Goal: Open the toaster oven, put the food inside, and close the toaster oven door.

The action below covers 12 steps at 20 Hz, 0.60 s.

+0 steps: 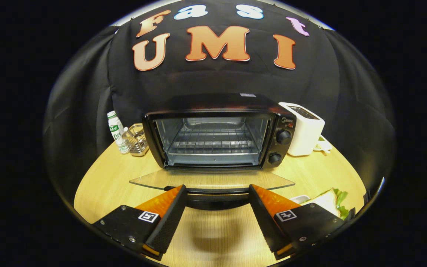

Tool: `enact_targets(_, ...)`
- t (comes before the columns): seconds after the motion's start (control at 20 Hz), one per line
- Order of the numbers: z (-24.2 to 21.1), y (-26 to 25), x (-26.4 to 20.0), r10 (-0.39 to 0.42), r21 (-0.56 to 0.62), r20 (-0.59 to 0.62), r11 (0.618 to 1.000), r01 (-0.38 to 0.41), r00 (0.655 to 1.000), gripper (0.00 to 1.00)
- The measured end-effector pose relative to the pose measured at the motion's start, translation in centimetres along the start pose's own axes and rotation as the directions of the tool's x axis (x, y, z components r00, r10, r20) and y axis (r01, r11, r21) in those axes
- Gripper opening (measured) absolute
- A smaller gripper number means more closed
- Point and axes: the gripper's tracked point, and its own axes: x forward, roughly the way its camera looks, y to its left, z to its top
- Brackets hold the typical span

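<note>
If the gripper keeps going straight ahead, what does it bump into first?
Probably the handle of the open oven door, just ahead between the open fingers of the gripper. Beyond it lies the toaster oven cavity.

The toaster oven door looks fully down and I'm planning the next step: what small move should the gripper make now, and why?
Probably back away from the door and swing right toward the sandwich. The toaster oven stands open with its rack bare, the gripper is open with nothing between its fingers, just at the door's handle, and the food still lies on the table.
</note>
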Motion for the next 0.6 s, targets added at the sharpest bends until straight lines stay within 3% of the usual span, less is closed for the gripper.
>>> enact_targets(0.4, -5.6, -0.1, 0.8, -0.002, -0.022, -0.086, 1.0, 0.0, 0.996, 0.99)
enact_targets(0.6, -5.5, -0.3, 2.0, -0.014, 0.001, -0.08, 1.0, 0.014, 0.997, 1.0)
